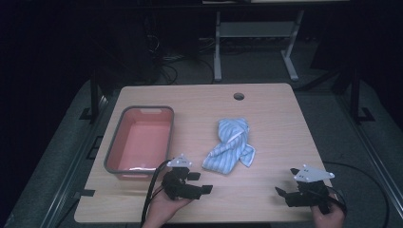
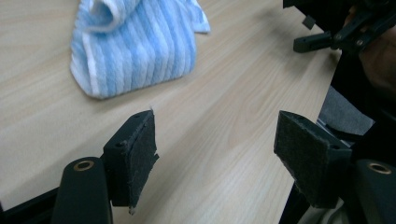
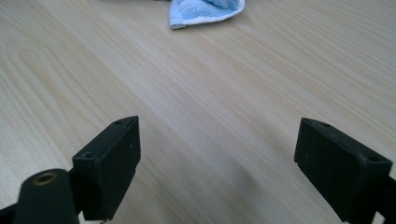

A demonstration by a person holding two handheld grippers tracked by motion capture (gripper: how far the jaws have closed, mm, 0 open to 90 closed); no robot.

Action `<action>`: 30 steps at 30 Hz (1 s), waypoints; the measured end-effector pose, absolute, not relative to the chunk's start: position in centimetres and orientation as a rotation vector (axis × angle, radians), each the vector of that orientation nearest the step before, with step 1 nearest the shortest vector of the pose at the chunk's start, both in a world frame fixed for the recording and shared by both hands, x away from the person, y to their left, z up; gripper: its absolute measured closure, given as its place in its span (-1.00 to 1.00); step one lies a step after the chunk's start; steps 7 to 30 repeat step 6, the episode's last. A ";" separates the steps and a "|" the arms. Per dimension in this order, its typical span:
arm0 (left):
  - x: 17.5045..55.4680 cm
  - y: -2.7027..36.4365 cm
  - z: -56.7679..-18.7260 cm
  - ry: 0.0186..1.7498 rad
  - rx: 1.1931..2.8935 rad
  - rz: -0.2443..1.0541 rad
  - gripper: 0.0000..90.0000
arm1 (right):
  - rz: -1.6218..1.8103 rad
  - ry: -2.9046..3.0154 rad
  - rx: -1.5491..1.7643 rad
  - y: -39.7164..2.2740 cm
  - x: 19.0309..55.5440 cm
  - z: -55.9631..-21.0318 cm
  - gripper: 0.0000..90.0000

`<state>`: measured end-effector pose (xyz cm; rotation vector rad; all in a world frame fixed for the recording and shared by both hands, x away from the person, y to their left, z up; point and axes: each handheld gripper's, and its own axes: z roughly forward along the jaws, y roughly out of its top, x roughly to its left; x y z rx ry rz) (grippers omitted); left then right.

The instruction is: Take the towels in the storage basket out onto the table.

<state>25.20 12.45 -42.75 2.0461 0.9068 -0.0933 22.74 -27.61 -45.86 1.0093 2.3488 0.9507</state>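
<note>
L gripper (image 1: 192, 183) jaws wide, nothing between, near striped blue towel (image 1: 230, 146). R gripper (image 1: 290, 192) also wide w/ nothing held. Pink tub (image 1: 114, 147) sits left of towel.

Black fingers (image 2: 135, 158), seemingly felt-padded.

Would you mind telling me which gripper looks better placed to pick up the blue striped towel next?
Probably the left gripper: it sits just beside the blue striped towel, open and aimed toward it. The right gripper, also open, is farther off near the table's front right corner.
</note>
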 end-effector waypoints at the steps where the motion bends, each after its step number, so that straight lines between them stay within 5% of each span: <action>1: 25.1 12.5 -42.9 0.904 2.039 -0.091 -0.36 | 0.949 2.350 1.009 -27.6 22.7 -45.9 -0.69; 30: 24.1 12.5 -43.3 0.879 2.046 -0.063 -0.37 | 0.963 2.348 0.989 -27.6 22.3 -45.7 -0.69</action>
